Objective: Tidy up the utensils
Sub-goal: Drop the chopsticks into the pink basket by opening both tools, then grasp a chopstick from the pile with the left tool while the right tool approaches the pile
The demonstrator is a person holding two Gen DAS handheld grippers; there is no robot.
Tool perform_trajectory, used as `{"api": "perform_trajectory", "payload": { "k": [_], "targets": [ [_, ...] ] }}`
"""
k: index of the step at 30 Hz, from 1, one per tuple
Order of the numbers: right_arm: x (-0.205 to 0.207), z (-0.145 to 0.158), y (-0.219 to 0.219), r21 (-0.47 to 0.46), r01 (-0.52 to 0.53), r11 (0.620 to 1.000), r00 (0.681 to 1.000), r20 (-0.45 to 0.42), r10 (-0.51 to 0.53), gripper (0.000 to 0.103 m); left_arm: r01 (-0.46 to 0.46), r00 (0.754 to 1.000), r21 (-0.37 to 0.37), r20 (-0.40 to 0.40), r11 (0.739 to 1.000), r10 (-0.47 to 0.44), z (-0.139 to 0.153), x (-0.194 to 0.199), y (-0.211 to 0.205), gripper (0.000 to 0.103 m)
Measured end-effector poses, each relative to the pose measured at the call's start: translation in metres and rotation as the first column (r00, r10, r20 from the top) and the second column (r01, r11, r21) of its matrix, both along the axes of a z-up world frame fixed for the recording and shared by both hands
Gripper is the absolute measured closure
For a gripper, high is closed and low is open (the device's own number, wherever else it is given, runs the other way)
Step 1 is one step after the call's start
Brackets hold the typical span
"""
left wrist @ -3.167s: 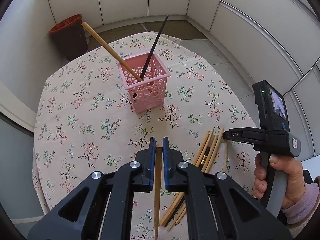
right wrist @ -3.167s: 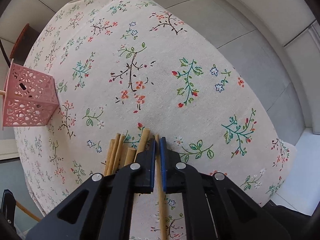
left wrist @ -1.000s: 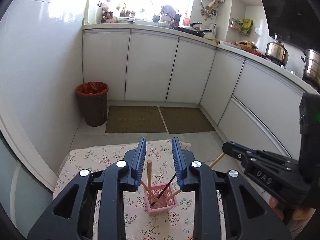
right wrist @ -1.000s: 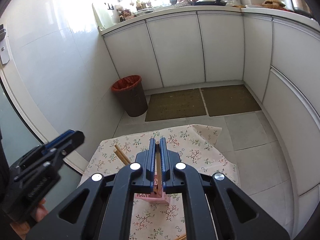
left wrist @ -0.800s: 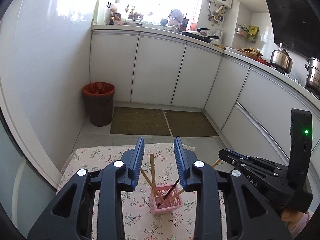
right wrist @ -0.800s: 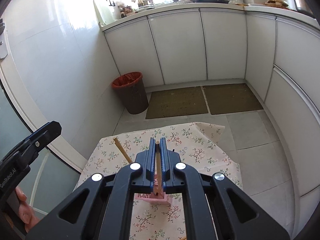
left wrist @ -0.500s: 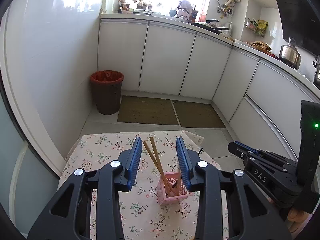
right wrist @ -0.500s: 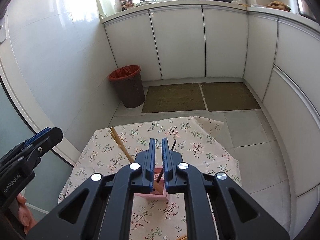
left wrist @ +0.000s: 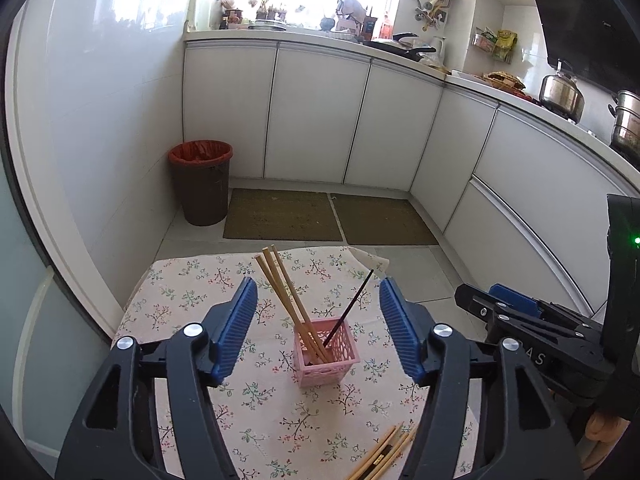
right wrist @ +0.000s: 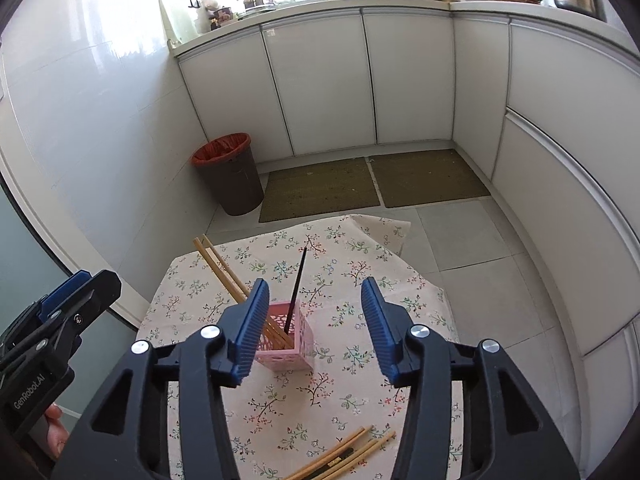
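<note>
A pink perforated basket (left wrist: 327, 353) stands on the floral tablecloth (left wrist: 192, 304); it also shows in the right wrist view (right wrist: 285, 346). Three wooden chopsticks (left wrist: 280, 288) and one black chopstick (left wrist: 352, 308) lean in it. Several more chopsticks (right wrist: 344, 456) lie loose on the cloth near the front edge, also in the left wrist view (left wrist: 384, 454). My left gripper (left wrist: 318, 332) is open and empty, high above the basket. My right gripper (right wrist: 314, 328) is open and empty, also above the basket.
The table is small, with its edges close on all sides. A brown bin with a red liner (left wrist: 200, 182) stands on the floor by the white cabinets (left wrist: 320, 116). Two floor mats (left wrist: 280, 214) lie beyond the table. The right handset (left wrist: 560, 344) is at my right.
Both grippers carried chopsticks from the pile up over the basket, opened and dropped them in. Both sets of jaws have since spread wide, and the chopsticks have settled leaning left.
</note>
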State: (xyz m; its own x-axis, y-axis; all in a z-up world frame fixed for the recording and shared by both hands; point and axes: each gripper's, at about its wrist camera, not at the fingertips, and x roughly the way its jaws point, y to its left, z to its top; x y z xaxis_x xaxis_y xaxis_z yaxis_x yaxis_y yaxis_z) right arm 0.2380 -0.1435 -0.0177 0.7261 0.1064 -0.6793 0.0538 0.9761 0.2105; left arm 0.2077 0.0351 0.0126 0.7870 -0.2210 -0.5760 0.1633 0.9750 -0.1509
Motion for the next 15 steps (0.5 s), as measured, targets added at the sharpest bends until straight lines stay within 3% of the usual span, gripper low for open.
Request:
{"api": "perform_trajectory", "payload": {
  "k": [4,7,15],
  "targets": [
    [-0.017,-0.01,-0.013,0.023,0.048,0.999,0.999,-0.015,-0.047,0.023,0.008,1.0,0.007,-0.009,1.0,-0.008,-0.007,-0.008,-0.009,0.027],
    [-0.03,-0.022,-0.028,0.061,0.094,0.994,0.995,-0.045,-0.091,0.021,0.01,1.0,0.0,-0.025,1.0,-0.01,-0.017,-0.013,-0.013,0.017],
    [-0.056,-0.057,-0.071,0.092,0.215,0.972,0.974,-0.095,-0.206,0.017,0.088,0.991,0.015,-0.099,0.996,-0.086,-0.041,-0.017,-0.035,0.007]
  ]
}}
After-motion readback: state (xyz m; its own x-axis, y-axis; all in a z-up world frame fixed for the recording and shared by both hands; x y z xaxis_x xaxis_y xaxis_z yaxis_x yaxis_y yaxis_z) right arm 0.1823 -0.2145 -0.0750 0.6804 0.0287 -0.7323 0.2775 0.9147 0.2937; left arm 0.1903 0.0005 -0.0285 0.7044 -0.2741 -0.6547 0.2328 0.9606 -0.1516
